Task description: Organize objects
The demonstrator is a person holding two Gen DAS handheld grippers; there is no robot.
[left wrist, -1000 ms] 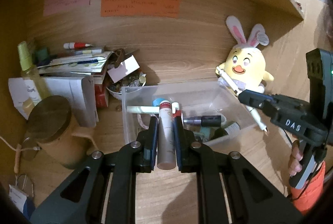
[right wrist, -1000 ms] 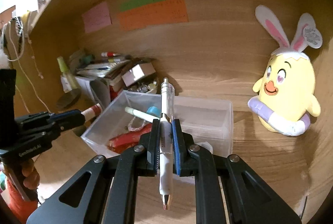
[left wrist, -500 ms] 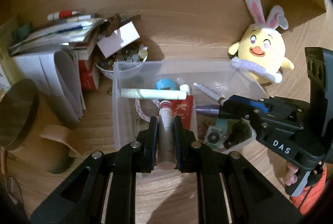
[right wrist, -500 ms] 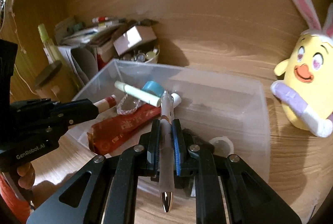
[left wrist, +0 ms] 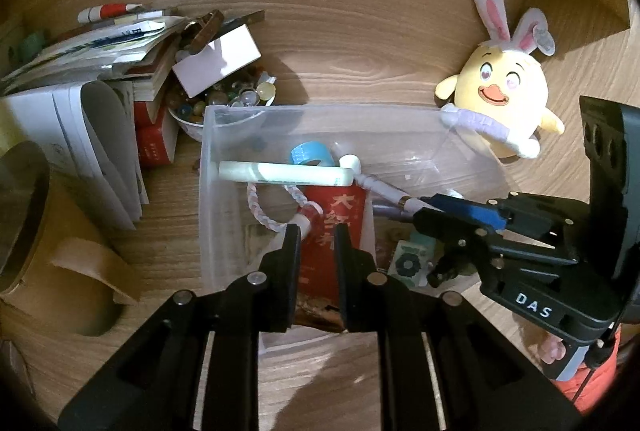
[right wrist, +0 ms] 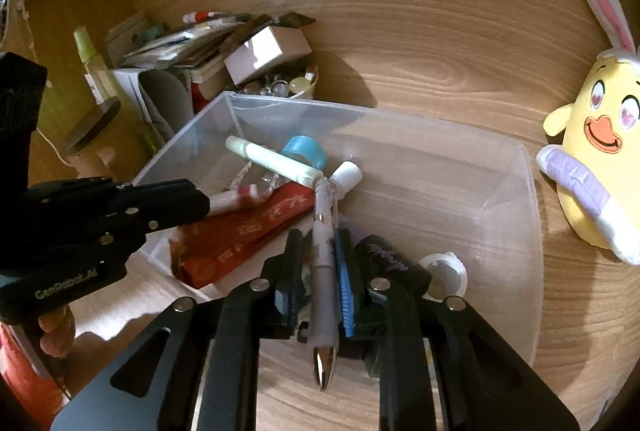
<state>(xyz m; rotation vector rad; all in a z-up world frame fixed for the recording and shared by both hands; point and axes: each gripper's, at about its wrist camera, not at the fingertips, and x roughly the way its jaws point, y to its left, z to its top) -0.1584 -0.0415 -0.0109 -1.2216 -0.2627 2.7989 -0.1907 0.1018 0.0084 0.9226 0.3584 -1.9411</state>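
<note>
The right claw (right wrist: pixel 317 233) hangs over the near side of the clear bin (right wrist: pixel 400 113). Its jaws are opening around a white pen (right wrist: pixel 323 271), which leans on the blue pad with a gap showing on its other side. The pen's metal point juts back past the bin's near wall, over the tabletop (right wrist: pixel 320 407), so as the hold loosens it may tip backward and fall outside the bin. It could also catch on the black cylinder (right wrist: pixel 384 255) lying just right of it in the bin.

The left claw (left wrist: pixel 317 231) is clenched narrow above the bin's near left part. In its own view only the red packet (left wrist: pixel 340 215) on the bin floor shows between its pads. A pale tube (right wrist: pixel 230 197) pokes out at its tip, and whether the tip nips it cannot be told. If it does not, the tube may roll onto the packet and the braided cord.

The two claws sit close above the bin and could knock together.

Further into the bin lie a pale green marker (left wrist: pixel 288 173) and a blue tape roll (right wrist: pixel 304 149). Beyond its far wall stands a bowl of beads (left wrist: pixel 224 99), and to its right a plush chick (left wrist: pixel 504 99).
</note>
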